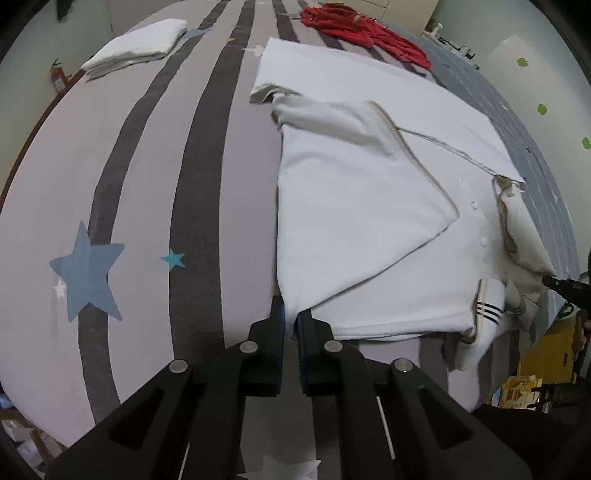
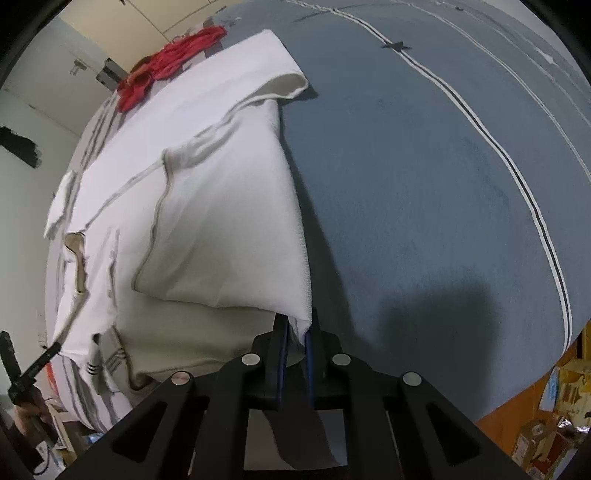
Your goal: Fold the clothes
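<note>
The shirt was white with beige trim and black cuff stripes. The sheet was grey with dark stripes and blue stars. The far garment was red.

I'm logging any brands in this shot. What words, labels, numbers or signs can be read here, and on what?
No text can be read in either view.
Cardboard boxes: some print, too blurred to read.
Yellow box: no legible marking.
White polo shirt: only three dark stripes on the sleeve, no lettering.
Bedsheet: star shapes only.
</note>
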The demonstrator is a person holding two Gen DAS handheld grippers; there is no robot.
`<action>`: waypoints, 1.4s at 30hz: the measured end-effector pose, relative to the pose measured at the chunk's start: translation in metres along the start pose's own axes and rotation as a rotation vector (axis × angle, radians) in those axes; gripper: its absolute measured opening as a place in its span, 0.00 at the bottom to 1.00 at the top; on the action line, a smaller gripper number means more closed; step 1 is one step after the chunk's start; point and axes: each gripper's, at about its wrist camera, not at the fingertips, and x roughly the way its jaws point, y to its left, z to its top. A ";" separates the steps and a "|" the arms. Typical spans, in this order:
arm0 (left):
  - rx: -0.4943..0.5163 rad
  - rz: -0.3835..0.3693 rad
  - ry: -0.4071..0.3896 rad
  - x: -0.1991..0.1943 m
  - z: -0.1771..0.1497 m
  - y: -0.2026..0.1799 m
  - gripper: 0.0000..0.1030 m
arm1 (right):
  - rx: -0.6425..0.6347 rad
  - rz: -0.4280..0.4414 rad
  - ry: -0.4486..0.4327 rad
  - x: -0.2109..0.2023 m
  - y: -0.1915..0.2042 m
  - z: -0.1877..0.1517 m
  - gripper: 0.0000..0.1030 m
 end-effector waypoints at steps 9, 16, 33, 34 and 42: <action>-0.069 0.018 0.008 0.030 -0.011 -0.015 0.05 | -0.032 -0.058 -0.010 0.014 -0.007 0.018 0.12; -0.045 0.011 -0.014 0.006 -0.004 -0.022 0.05 | -0.042 -0.034 -0.030 0.004 -0.009 0.022 0.04; -0.068 -0.101 -0.293 -0.073 0.167 -0.033 0.03 | -0.070 0.078 -0.212 -0.074 0.053 0.152 0.04; -0.058 -0.096 -0.297 -0.074 0.180 -0.033 0.03 | -0.073 0.083 -0.222 -0.074 0.056 0.167 0.04; 0.013 -0.067 -0.262 -0.006 0.289 -0.032 0.03 | -0.091 0.108 -0.188 -0.009 0.074 0.297 0.04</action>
